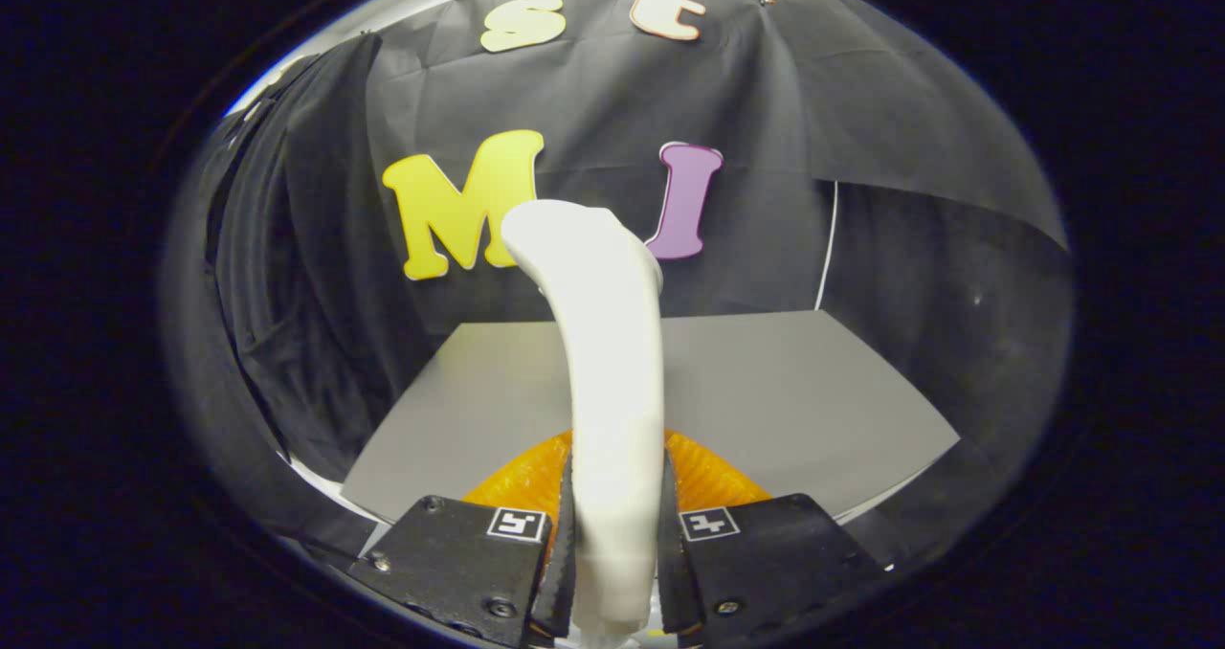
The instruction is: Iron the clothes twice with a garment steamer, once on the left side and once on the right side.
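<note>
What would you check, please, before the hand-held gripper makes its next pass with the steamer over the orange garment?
1. Grip: hand-held gripper has both fingers pressed on the white steamer handle: ok.
2. Steamer attitude: it rises upright between the fingers, bending at the top: ok.
3. Garment: orange garment lies on the grey table just beyond the fingers: ok.
4. Steamer head touching the garment: hidden: cannot tell.
5. Garment flat and spread: mostly hidden behind the fingers: cannot tell.
6. Which side was already ironed: cannot tell.
</note>
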The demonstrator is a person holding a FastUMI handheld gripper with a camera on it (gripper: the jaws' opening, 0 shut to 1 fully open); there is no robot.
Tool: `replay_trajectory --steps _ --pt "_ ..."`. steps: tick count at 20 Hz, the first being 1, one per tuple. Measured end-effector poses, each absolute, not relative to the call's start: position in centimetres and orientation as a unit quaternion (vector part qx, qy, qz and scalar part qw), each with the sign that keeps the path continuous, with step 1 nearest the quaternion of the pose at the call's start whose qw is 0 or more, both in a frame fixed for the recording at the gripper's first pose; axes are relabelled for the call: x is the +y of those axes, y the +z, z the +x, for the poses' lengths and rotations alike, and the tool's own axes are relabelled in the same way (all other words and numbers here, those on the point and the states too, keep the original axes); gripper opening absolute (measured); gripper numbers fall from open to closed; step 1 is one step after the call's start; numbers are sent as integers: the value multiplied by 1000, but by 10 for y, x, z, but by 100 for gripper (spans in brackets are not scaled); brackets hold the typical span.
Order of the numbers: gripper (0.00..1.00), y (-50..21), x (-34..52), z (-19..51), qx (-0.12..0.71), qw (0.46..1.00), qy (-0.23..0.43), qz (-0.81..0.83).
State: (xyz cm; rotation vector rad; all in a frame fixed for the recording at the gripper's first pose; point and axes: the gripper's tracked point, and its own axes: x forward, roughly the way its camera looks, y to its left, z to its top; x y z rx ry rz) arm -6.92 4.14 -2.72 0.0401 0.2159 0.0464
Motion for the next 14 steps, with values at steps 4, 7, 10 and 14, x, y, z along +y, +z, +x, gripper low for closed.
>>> replay_trajectory --steps 4,7,10,14 --pt "37 16 74 -120 64 998 23 12" --pt "37 47 106 -154 40 999 27 3" --pt "37 80 144 -175 14 1000 25 0" --pt "37 129 205 -198 -23 999 39 1"
